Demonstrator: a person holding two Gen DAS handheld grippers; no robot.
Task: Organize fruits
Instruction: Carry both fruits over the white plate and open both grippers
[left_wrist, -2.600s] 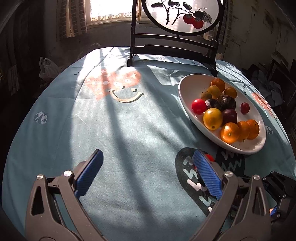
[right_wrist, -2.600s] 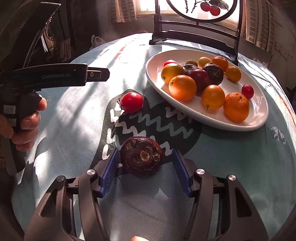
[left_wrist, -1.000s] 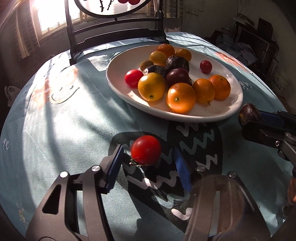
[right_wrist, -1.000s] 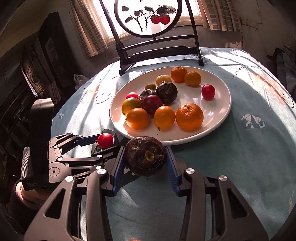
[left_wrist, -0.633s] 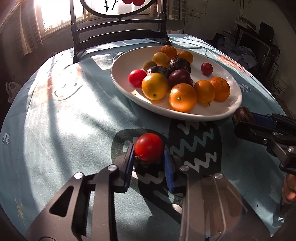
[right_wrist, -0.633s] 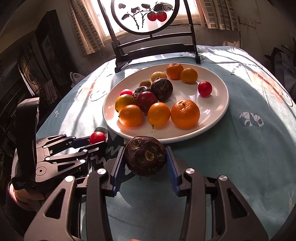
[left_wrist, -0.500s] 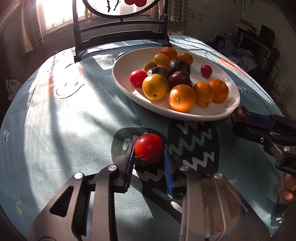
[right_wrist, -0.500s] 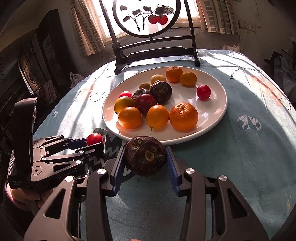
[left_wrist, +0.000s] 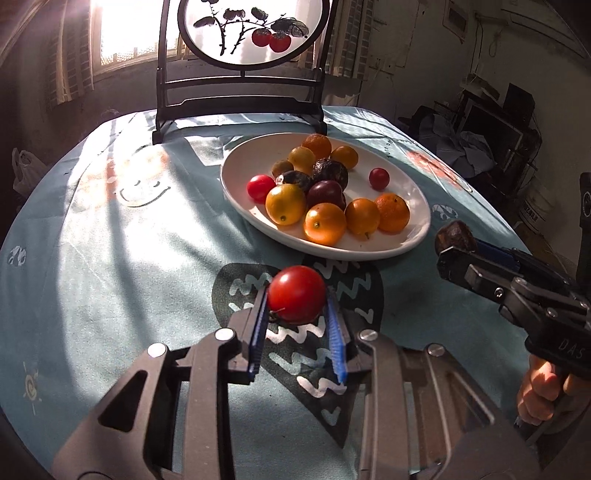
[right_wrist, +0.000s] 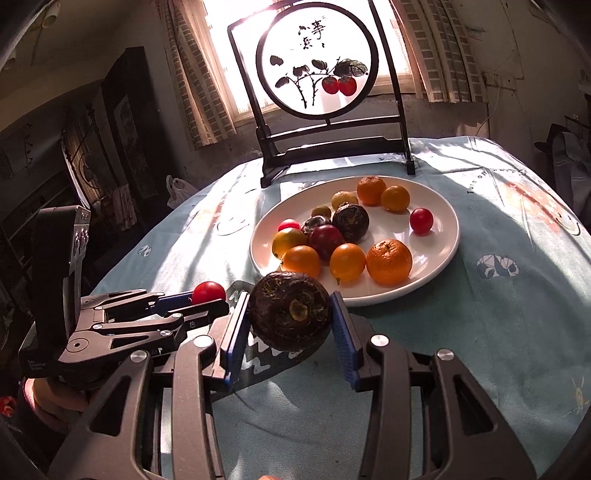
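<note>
Left wrist: left tool (left_wrist: 297, 325) clamps tomato (left_wrist: 296, 299), right tool (right_wrist: 290, 334) grips dark fruit (right_wrist: 290, 311); crowded plate (left_wrist: 421, 236) risks roll-offs.

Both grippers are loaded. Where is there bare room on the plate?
On the white plate, bare room lies right of the mandarin, near the lone cherry tomato. The left half is crowded with piled fruit.

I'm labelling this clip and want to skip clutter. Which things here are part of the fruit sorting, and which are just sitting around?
Part of the job:
- red tomato clamped in the left gripper
- dark brown fruit clamped in the right gripper
- white plate with its pile of fruit

Just sitting around:
- painted round screen on its stand
- blue tablecloth
</note>
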